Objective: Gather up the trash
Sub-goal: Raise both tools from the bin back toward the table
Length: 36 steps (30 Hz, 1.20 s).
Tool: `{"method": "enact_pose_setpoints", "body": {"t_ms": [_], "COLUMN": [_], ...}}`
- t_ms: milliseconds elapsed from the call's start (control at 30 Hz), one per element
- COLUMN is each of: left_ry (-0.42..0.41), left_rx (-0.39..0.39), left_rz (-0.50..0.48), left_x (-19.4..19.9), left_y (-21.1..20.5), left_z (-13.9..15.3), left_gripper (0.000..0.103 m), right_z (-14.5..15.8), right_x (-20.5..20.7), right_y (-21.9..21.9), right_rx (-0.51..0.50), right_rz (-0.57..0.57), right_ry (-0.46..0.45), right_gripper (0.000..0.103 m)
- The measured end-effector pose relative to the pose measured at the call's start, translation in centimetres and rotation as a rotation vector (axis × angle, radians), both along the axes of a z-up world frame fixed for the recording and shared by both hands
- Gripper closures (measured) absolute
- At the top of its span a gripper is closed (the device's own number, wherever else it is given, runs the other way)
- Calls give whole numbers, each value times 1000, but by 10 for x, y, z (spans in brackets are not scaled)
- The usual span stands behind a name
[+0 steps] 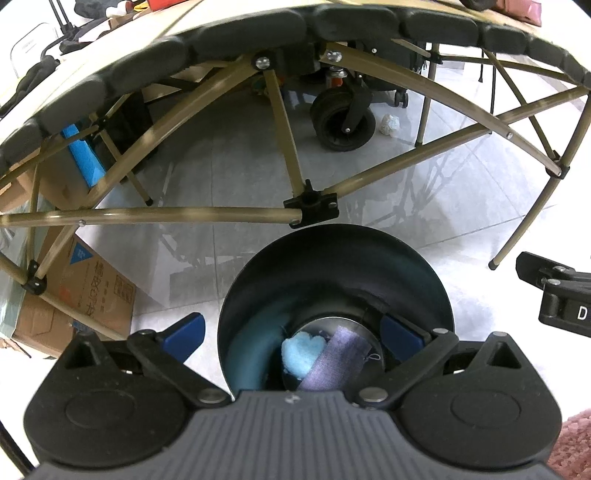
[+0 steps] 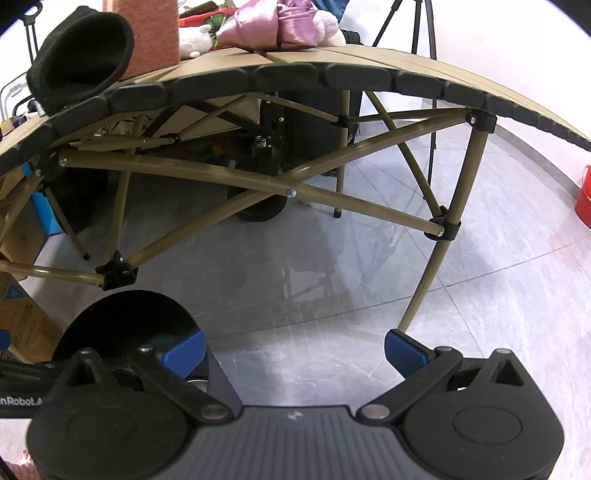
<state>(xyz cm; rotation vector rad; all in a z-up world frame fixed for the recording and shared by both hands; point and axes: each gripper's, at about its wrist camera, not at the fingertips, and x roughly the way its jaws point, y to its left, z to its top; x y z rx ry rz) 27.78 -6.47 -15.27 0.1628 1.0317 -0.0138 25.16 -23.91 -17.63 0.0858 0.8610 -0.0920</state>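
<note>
Steadying the black bin point(image 1: 332, 280), the left hand-held gripper point(image 1: 291, 330) straddles its rim, jaws spread. Keep it upright. Send the open, empty right hand-held gripper point(image 2: 293, 349) to the crumpled paper point(image 1: 389, 123) at upper right, under the desk point(image 1: 236, 48).

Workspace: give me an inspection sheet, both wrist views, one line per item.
Surface: grey tiled floor, glossy, under a folding table.
Job's things: black bin holds a blue wad and purple cloth; white crumpled paper lies by a wheel.
Clutter: cardboard box; pink fabric and black fabric on the table.
Grippers: left gripper open, straddling the bin; right gripper open, empty.
Cables: nothing seen.
Surroundings: tripod, red container.
</note>
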Motion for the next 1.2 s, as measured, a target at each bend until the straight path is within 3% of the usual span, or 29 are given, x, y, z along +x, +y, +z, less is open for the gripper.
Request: {"method": "enact_pose_setpoints", "body": {"t_ms": [200, 633, 1200], "left_ry": [-12, -132, -324], "left_rx": [-4, -23, -87], "left_rz": [10, 44, 69], "left_x": [-9, -43, -94], "left_y": [8, 28, 44], "left_z": [3, 31, 99], "left_gripper": [0, 0, 0], "right_z": [3, 35, 90], "right_x": [-7, -37, -74], "right_y": [7, 9, 8], "right_rx": [-9, 8, 30], "right_rz": [14, 28, 67], "right_ry": [-25, -155, -315], "right_gripper": [0, 0, 0]}}
